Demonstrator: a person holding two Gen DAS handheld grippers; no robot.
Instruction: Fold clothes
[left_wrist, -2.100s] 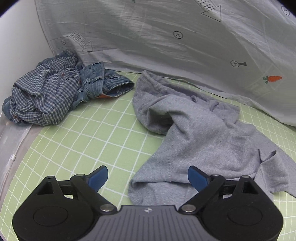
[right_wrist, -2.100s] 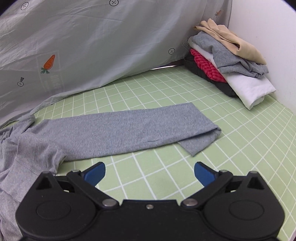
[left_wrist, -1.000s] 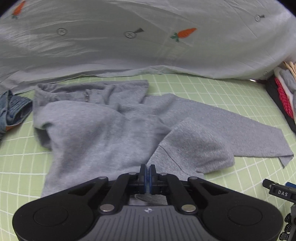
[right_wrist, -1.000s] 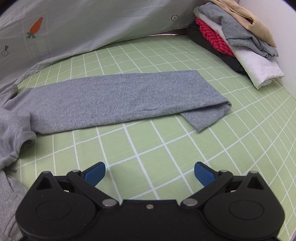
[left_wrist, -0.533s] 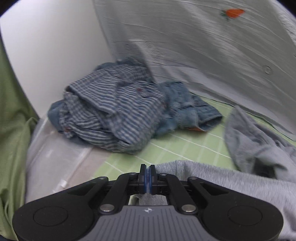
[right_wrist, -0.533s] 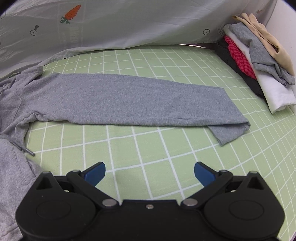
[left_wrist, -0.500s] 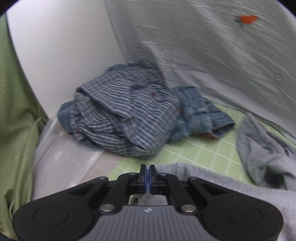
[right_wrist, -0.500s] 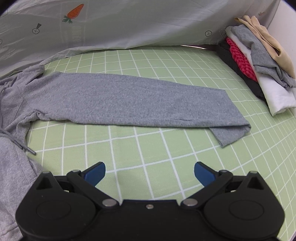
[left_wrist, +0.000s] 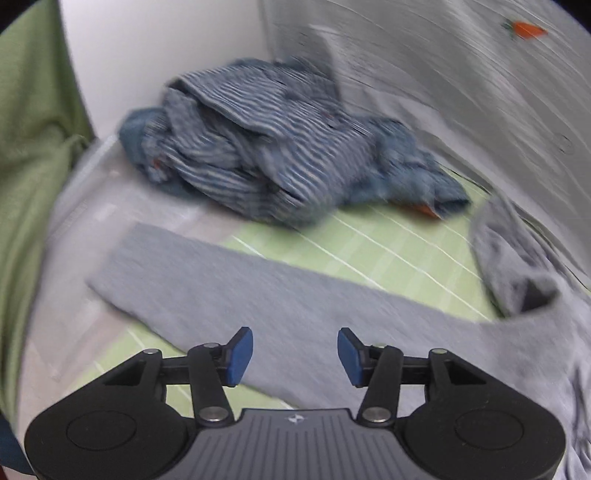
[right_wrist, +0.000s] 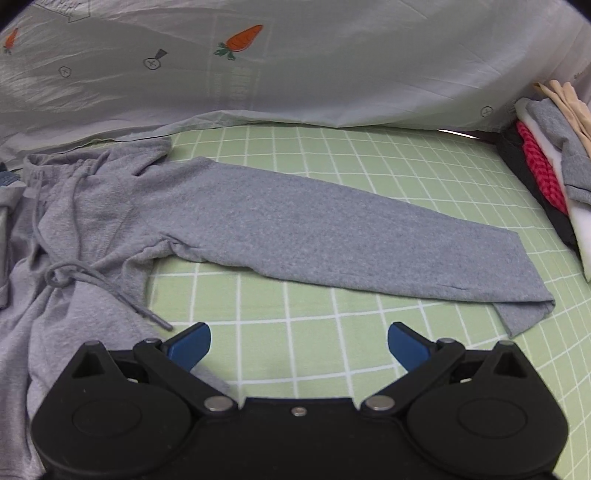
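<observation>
Both my grippers are empty now. My left gripper (left_wrist: 291, 350), clamped on grey cloth half a second ago, has its fingers spread apart above one leg (left_wrist: 229, 291) of the grey pants, which now lies flat, reaching toward the striped shirt (left_wrist: 251, 147). My right gripper (right_wrist: 299, 345) hovers wide open over bare green mat (right_wrist: 332, 339), the other leg (right_wrist: 332, 236) stretched flat just ahead, the waist (right_wrist: 85, 192) to its left. With both legs laid out, I judge folding can start. Folded clothes (right_wrist: 546, 177) sit stacked far right.
</observation>
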